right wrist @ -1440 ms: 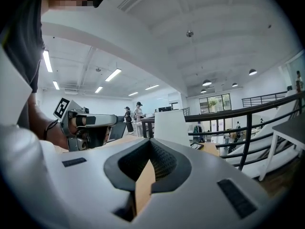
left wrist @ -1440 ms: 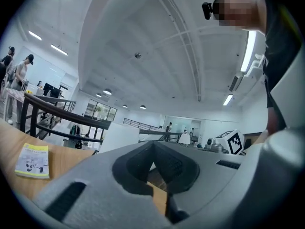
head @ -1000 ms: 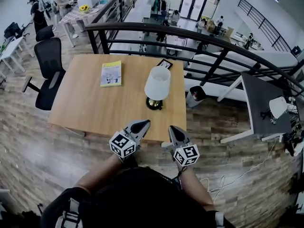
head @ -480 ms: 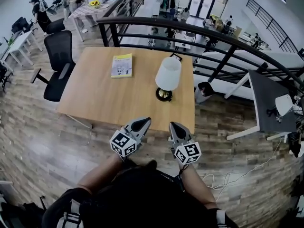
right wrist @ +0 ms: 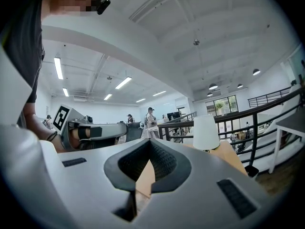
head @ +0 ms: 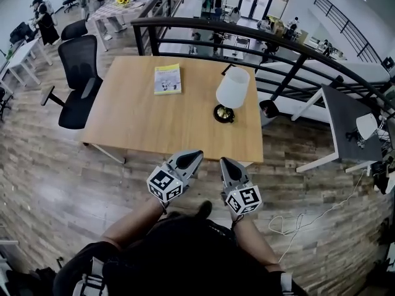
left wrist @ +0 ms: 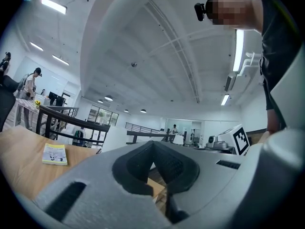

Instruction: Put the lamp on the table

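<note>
close in at the bottom of the head view, the person's forearms reach forward over the wood floor (head: pixel 55 184), one gripper in each hand. the left gripper (head: pixel 194 157) has its fingers pressed together at the tips, with nothing between them (its own view shows only the v-shaped hollow behind the tips, and a bit of wood through it). the right gripper (head: pixel 226 163), just beside it, has its fingers closed tip to tip as well and holds nothing. the two pairs of fingers point ahead, angled a little toward each other but apart, and their tips sit about level with the near edge of the desk (head: pixel 142 128); i cannot tell whether they are over it or just short of it.

ahead of the right fingers and a little to their right, the lamp (head: pixel 232 90) stands upright on the desk near its right edge. its white shade sits over a dark round base, and it is well apart from both grippers. farther ahead of the left fingers, slightly to their left, a yellow booklet (head: pixel 168 79) lies flat toward the desk's far edge.

far off to the left of the left fingers, past the desk's left side, stands a black office chair (head: pixel 77 79). out to the right of the right fingers, a small black bin (head: pixel 269 108) sits by the desk's far right corner, and a second desk with a grey top (head: pixel 345 125) stands beyond it. past everything ahead of the fingers, a dark railing (head: pixel 296 48) curves across.
</note>
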